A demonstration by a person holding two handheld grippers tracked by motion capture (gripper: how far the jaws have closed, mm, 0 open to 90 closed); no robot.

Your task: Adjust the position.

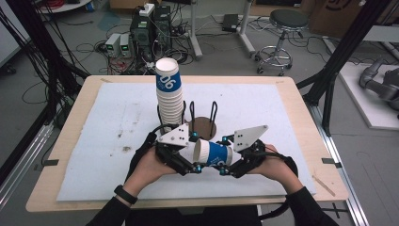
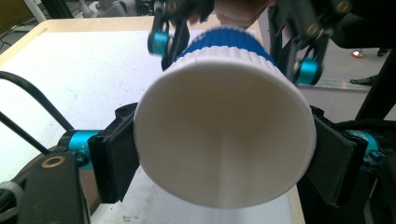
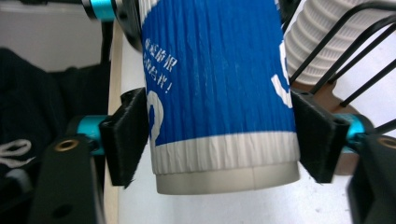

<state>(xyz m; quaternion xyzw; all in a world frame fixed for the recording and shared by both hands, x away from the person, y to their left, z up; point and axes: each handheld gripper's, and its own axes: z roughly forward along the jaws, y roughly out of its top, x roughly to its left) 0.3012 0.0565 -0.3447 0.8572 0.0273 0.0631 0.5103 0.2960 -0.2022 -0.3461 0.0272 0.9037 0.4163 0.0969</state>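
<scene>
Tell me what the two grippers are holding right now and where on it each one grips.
Both hold one blue and white paper cup, lying on its side. The left gripper clamps its open rim end; the right gripper clamps the sides near its base.

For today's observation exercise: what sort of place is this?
Probably a robotics lab: a worktable framed by black rails, computers and tangled cables on the floor, a grey robot arm lying at the right.

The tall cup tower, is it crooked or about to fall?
The cup stack leans a little to one side in its wire holder, so it looks askew. The white mat also has brown stains. Nothing is spilled.
</scene>
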